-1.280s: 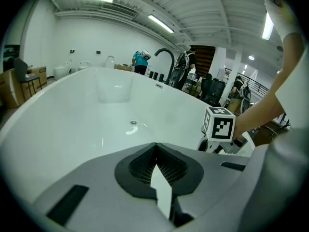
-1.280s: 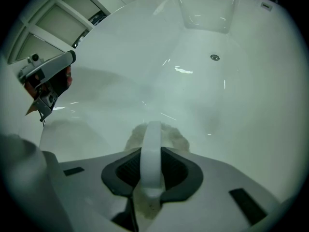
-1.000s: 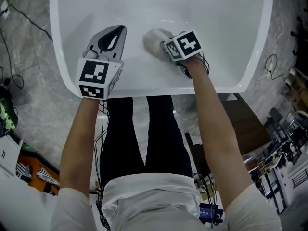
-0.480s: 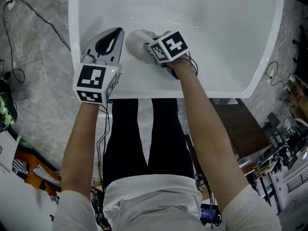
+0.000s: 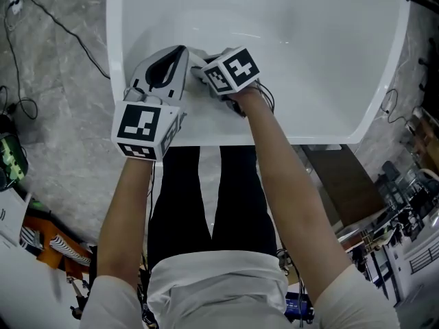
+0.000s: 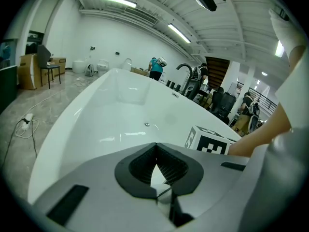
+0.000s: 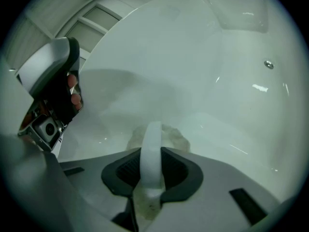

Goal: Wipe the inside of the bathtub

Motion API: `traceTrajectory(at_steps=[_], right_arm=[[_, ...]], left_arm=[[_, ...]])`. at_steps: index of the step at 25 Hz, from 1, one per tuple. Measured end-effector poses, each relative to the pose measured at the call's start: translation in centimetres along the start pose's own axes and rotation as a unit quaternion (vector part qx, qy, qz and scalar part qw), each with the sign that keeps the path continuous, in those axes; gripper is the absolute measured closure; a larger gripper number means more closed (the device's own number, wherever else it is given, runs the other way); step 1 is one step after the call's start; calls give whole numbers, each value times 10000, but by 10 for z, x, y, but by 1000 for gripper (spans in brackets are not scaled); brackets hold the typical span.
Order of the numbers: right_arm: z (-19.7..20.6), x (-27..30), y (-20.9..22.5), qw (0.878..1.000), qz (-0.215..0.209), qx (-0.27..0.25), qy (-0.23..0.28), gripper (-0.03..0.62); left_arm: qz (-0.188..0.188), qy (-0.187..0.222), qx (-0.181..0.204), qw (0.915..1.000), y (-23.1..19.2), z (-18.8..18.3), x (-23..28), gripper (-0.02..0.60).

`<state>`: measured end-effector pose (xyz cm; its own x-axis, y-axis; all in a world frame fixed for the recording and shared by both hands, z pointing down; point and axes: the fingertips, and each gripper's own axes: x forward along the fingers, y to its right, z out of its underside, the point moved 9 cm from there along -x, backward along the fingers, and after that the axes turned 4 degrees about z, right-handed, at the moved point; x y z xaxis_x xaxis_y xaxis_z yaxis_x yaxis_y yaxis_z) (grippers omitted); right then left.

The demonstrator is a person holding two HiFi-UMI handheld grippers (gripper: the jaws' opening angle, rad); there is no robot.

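Observation:
The white bathtub (image 5: pixel 322 60) fills the top of the head view. My right gripper (image 5: pixel 208 68) reaches into the near end of the tub. It is shut on the white handle (image 7: pixel 152 151) of a pale sponge (image 7: pixel 166 134), whose pad rests against the tub's inner wall. In the head view the sponge (image 5: pixel 198 58) is mostly hidden between the two grippers. My left gripper (image 5: pixel 178 52) hovers just left of it over the near rim, jaws shut with nothing between them (image 6: pixel 155 146). The right gripper's marker cube (image 6: pixel 212 141) sits close on its right.
The tub's drain (image 6: pixel 147 124) lies on the floor ahead, with a fitting (image 7: pixel 268 64) on the far wall. Cables (image 5: pixel 41 19) run over the grey stone floor at left. A brown cabinet (image 5: pixel 346 177) and clutter stand at right. The person's legs stand against the near rim.
The right gripper has slid the sponge leftward along the tub's near wall until it sits beside the left gripper. The left gripper has edged slightly forward over the rim.

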<state>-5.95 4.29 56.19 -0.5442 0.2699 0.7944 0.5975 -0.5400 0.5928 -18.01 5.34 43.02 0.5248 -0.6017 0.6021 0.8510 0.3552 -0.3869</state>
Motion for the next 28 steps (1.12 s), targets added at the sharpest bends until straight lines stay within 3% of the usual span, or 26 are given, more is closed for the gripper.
traceTrajectory(at_steps=[18,28], right_arm=[[-4,41,45,9989,114,422,167,496],[-7,52,75,9962,465,727,104,496]], left_arm=[[-266,-82,-268,9993,-9,4,11,575],[-515,-242,-398,9976,-9,7,23,575]])
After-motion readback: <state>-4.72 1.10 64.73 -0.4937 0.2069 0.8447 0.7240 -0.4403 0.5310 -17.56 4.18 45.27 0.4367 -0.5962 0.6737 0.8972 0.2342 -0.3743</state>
